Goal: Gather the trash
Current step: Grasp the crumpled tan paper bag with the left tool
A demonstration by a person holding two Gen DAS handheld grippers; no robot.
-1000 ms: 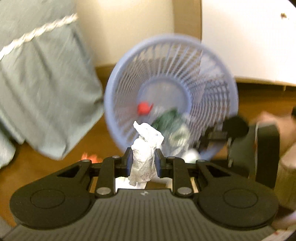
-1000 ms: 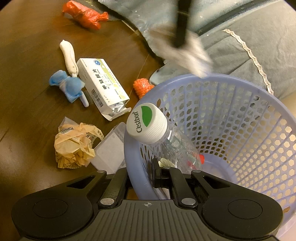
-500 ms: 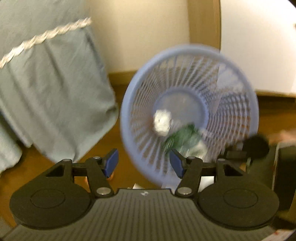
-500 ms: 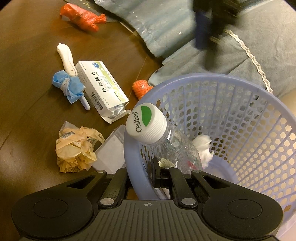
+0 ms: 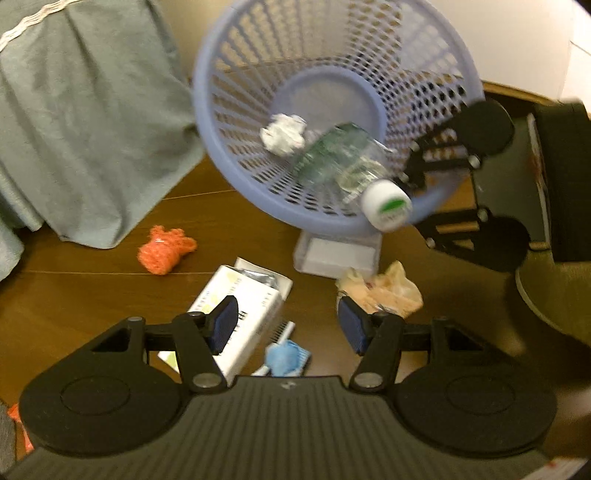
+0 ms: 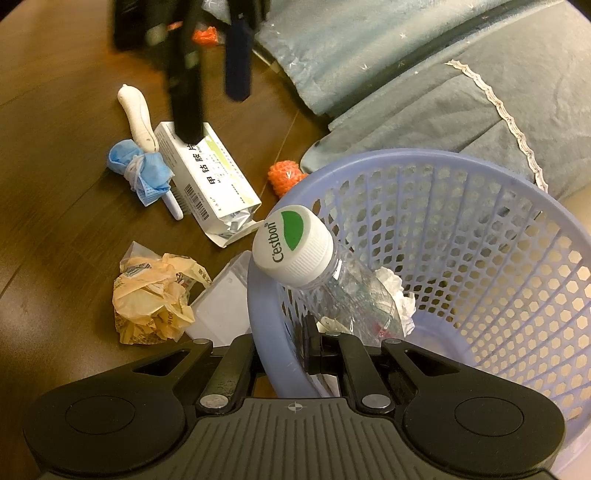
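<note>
My right gripper [image 6: 286,354] is shut on the near rim of the lilac mesh basket [image 6: 480,229], which it holds tilted. Inside lie a clear bottle with a white and green cap [image 6: 291,245] and a crumpled white tissue [image 5: 282,133]. My left gripper [image 5: 288,326] is open and empty, hovering above the floor litter: a white medicine box [image 5: 236,317], a blue mask [image 5: 286,356] and a beige plastic bag [image 5: 384,291]. An orange net [image 5: 166,249] lies further left. The right wrist view shows the left gripper [image 6: 214,92] above the box [image 6: 207,181].
Grey-green bedding [image 5: 85,122] hangs down left of the basket. A clear plastic box [image 6: 221,306] sits under the basket rim. A white twisted tissue [image 6: 136,116] and an orange wrapper [image 6: 205,35] lie on the brown wooden floor. A dark object [image 5: 561,177] stands at right.
My left gripper opened and the white tissue fell into the basket. It then drew back and down over the floor litter. The right gripper kept its hold on the rim.
</note>
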